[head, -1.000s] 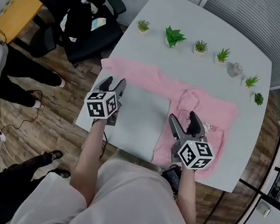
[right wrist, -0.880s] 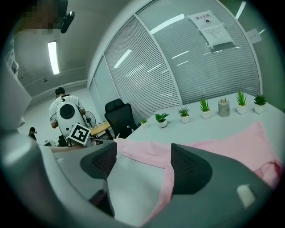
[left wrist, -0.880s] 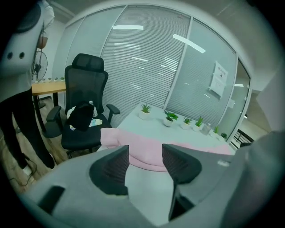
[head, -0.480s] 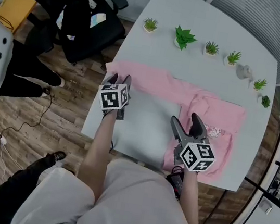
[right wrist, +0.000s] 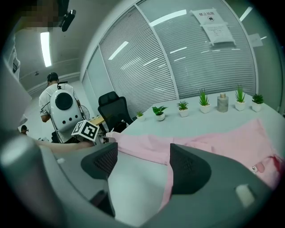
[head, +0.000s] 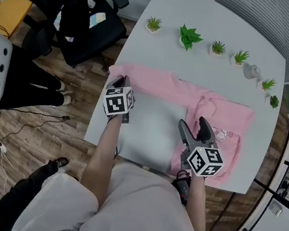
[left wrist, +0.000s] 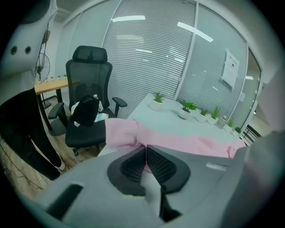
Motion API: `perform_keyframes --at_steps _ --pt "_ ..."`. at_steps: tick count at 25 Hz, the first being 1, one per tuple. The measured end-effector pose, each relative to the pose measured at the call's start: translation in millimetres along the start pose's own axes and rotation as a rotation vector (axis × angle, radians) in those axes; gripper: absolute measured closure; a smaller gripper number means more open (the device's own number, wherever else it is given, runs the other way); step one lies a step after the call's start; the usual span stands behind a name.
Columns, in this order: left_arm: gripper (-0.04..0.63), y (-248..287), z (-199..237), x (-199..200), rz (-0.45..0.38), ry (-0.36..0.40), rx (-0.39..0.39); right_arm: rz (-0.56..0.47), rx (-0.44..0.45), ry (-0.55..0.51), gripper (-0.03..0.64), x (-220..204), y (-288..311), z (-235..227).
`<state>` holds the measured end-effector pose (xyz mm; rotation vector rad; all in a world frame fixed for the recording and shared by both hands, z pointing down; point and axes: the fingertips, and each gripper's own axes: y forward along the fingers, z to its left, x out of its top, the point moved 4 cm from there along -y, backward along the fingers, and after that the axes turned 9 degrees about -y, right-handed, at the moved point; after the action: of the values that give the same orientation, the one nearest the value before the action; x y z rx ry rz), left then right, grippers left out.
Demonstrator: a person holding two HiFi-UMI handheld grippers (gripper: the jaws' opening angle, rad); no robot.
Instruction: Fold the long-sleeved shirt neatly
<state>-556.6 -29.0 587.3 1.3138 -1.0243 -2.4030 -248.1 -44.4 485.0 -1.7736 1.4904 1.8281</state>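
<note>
Pink cloth is covering the near half of the white tabletop (head: 196,66): the long-sleeved shirt (head: 226,117) is lying flat there, its body bunching slightly toward the tabletop's right side and one sleeve (head: 150,80) stretching out to the tabletop's left edge. A pale grey flat sheet (head: 150,132) is resting over the shirt's lower left part, by the tabletop's near edge. The left tool (head: 121,81) is sitting at the tabletop's left edge with its jaws closed together, pinching the sleeve near its cuff. The right tool (head: 194,126) is hovering over the tabletop's near right part, jaws standing wide apart and gripping nothing, with the grey sheet's pink border showing between them. Small potted plants (head: 189,38) are lining the tabletop's far edge, and a black office chair (head: 84,15) is standing off its far left corner.
</note>
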Motion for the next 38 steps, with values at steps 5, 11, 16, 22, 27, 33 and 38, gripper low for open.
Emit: perform_keyframes --at_steps 5,11,16,22,27,33,38 --pt "0.592 -10.3 -10.0 12.2 -0.058 -0.011 -0.044 -0.023 -0.047 0.023 0.258 0.0 -12.9 -11.6" --pt "0.592 -21.7 -30.6 16.2 -0.087 0.036 -0.065 -0.043 -0.075 0.050 0.259 -6.7 -30.3 -31.9" --pt "0.592 -35.8 -51.4 20.8 -0.114 0.089 -0.062 -0.065 -0.062 0.054 0.259 -5.2 -40.5 -43.3" --pt "0.592 -56.1 -81.1 23.4 -0.154 0.142 -0.066 -0.090 -0.053 0.055 0.259 -2.6 -61.1 -62.1" --pt "0.592 -63.9 -104.9 19.9 -0.173 0.171 -0.079 -0.109 -0.051 0.052 0.259 -0.8 -74.9 -76.6" --pt "0.592 -71.5 -120.7 20.5 -0.187 0.187 -0.084 -0.130 -0.049 0.054 0.259 2.7 -87.0 -84.8" --pt "0.592 -76.6 -135.0 22.0 -0.194 0.205 -0.096 -0.144 -0.047 0.062 0.259 4.9 -93.8 -89.8"
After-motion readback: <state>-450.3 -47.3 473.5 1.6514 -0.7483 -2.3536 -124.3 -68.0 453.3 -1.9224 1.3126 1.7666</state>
